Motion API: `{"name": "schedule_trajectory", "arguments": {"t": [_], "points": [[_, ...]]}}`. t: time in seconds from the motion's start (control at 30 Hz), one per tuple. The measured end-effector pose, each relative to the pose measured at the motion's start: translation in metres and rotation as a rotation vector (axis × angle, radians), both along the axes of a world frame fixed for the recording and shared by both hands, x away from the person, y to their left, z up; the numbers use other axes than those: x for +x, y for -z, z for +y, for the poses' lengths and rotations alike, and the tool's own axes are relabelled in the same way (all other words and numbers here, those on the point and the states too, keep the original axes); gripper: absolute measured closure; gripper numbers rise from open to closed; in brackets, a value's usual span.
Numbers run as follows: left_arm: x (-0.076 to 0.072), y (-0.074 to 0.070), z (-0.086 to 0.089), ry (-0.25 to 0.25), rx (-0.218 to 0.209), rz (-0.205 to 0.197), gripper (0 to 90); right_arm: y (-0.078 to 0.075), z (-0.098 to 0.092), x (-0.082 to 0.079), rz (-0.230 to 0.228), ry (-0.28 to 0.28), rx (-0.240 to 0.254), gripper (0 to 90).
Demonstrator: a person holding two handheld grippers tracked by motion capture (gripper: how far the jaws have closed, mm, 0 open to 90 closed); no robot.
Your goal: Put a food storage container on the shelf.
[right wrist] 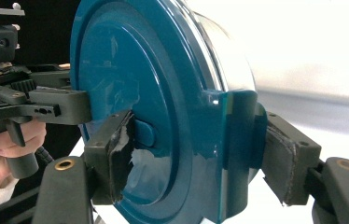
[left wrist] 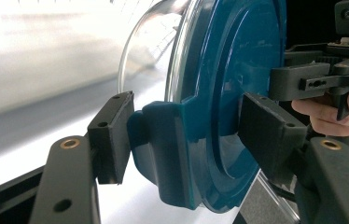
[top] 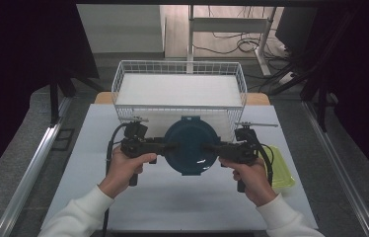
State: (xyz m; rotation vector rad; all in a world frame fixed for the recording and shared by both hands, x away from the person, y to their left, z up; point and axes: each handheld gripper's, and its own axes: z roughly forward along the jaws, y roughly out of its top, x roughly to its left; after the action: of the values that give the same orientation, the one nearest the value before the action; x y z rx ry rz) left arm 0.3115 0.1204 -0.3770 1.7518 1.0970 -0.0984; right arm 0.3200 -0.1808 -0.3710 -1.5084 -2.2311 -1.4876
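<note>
High view shows a round container with a teal lid (top: pixel 191 145) held between two grippers, just in front of the near wall of a white wire basket (top: pixel 123 79), which serves as the landmark for everything else. The left gripper (top: pixel 170 146) comes at the container from the basket's left-hand side, and the right gripper (top: pixel 212 147) from its right-hand side, so the two face each other across the lid.

Left gripper view makes the hold plain: one pad presses on a latch tab at the lid's rim (left wrist: pixel 163 149) and the other pad lies against the lid's flat top, so this gripper is clamped on the container edge. Right gripper view shows the same on the opposite side, with the jaws closed over the second latch tab (right wrist: pixel 238 140) and the clear body behind it. Both are grasping the container, neither is released.

The container appears clear of the white table (top: pixel 98 197), with its lid facing up toward the high camera. A yellow-green lidded box (top: pixel 281 170) lies on the table to the right of the basket's front corner, beside the right hand (top: pixel 251 180).

The basket lies straight ahead of the container, away from the person. Both hands are equally near, so my guess is that the coming move is a shared lift forward over the near wall.
</note>
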Motion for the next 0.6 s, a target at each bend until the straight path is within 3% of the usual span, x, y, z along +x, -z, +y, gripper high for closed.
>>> {"name": "schedule_trajectory", "arguments": {"t": [0.27, 0.6], "points": [[0.009, -0.027, 0.001, -0.008, 0.003, -0.042, 37.2, -0.026, 0.001, 0.010, -0.044, 0.001, 0.016, 32.0], [0.026, -0.050, 0.007, -0.018, 0.019, -0.060, 37.4, -0.043, 0.005, 0.028, -0.059, 0.001, 0.038, 32.0]]}}
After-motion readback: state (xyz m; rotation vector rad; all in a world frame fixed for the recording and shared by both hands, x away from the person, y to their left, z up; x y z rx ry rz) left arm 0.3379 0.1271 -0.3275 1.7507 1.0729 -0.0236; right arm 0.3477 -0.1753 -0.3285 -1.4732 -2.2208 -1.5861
